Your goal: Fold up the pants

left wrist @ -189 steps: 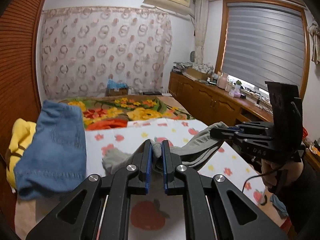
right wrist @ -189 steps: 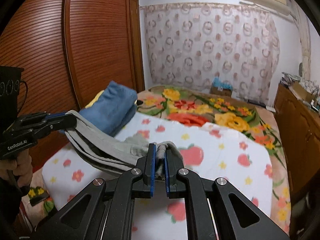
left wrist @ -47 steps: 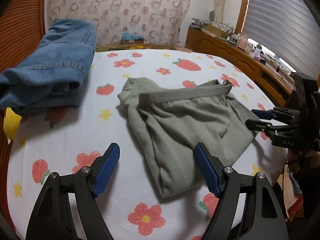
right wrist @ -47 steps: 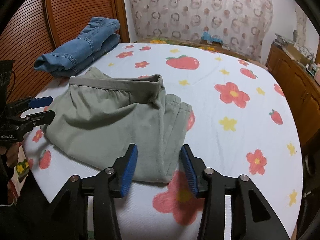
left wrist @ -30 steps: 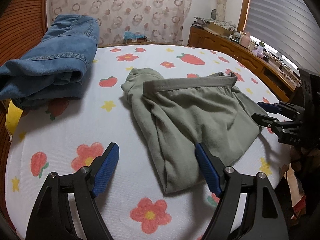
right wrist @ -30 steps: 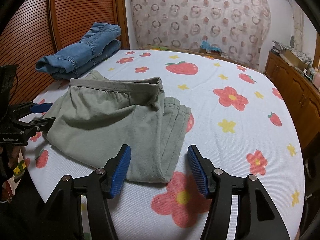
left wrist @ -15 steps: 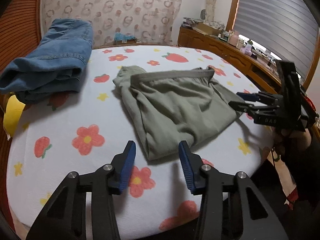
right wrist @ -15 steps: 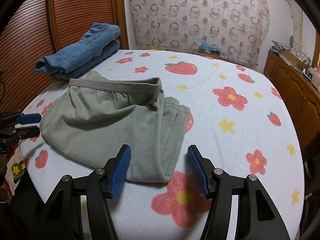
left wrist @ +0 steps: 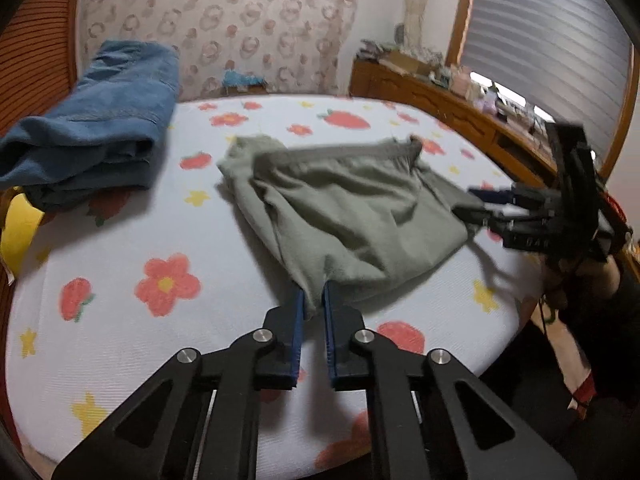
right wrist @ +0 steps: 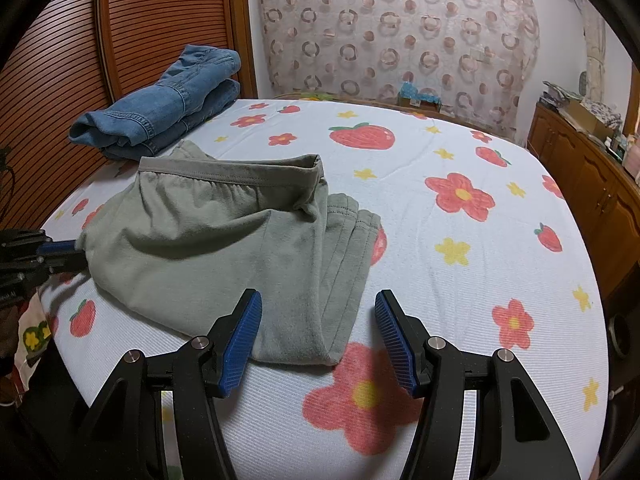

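Pants: the sage-green, soft cotton pants (right wrist: 224, 240) lie already folded into a squat bundle on the bed, on the white sheet printed with red flowers and strawberries (right wrist: 460, 248), waistband at the far side.
Left gripper: the left gripper (left wrist: 313, 304) has just been closing – its blue pads now pinch the near corner of the green fabric, which is bunched up between them and drawn into a small peak.
Right gripper: the right gripper (right wrist: 318, 326) stands spread, nothing between its pads; the near edge of the pants, where the stacked leg hems end, lies just beyond the fingertips at 12 o'clock, not touched.
Key relation: seen from the left gripper the bundle runs away toward 1 o'clock, its long axis going from the pinched corner across to the right gripper at 3 o'clock. So each hand sits at one near corner of the same short edge – the left already has its corner, the right is near its own but not on it.
Step in hand: probably a further fold away from the person, which I judge needs the right pads to shut on the hem corner first.
Bystanders: a folded blue denim pair (right wrist: 168, 100) rests at 10 o'clock by the slatted wooden wardrobe door (right wrist: 60, 60), well apart from the green bundle.
Risk: the stacked layers could slide apart if only the left corner lifts.
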A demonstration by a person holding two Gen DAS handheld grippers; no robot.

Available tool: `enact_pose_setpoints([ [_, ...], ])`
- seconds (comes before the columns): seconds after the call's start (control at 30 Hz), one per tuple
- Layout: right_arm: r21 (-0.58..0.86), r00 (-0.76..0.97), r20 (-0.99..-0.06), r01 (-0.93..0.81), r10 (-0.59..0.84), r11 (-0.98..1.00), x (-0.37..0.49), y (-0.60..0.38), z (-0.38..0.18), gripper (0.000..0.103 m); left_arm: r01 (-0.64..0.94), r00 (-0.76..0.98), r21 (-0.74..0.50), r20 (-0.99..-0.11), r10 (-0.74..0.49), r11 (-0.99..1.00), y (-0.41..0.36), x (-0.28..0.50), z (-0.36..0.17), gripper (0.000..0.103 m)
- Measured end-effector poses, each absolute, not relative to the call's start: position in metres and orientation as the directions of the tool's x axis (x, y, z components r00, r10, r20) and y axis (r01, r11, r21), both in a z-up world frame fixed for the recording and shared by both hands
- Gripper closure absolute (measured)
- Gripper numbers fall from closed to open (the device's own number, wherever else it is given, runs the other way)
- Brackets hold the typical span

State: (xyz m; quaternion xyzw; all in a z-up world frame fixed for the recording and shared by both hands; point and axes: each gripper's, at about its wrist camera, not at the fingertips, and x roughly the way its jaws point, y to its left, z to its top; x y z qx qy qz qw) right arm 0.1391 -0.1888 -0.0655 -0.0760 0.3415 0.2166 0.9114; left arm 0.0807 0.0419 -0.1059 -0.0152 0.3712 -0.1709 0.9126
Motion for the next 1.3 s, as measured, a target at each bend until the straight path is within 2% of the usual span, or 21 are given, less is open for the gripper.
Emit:
enact_pose_setpoints([
  [0.97,0.009,0.675,-0.654,-0.444,0.342,0.896,0.138,-0.188,-0.066,0.042,0.276,0.64,-0.161,-0.705,-0.306,0.947,0.043,0.086,-0.111,0.093],
  [1.07,0.01,0.675,-0.654,-0.444,0.342,0.896,0.138,-0.189,-0.066,0.042,0.278,0.651,-0.154,-0.696,-0.304,0.948,0.042,0.087,-0.104,0.09],
  [1.2,0.011,0.675,-0.653,-0.445,0.344,0.895,0.138,-0.188,-0.066,0.042,0.27,0.667,-0.141,-0.686,-0.291,0.952,0.04,0.091,-0.095,0.074],
  [1.27,0.011,0.675,-0.653,-0.446,0.344,0.895,0.137,-0.188,-0.065,0.042,0.268,0.67,-0.148,-0.681,-0.295,0.952,0.041,0.094,-0.092,0.072],
  [1.3,0.01,0.675,-0.653,-0.445,0.343,0.895,0.138,-0.188,-0.065,0.042,0.268,0.671,-0.15,-0.68,-0.296,0.952,0.041,0.095,-0.09,0.062],
])
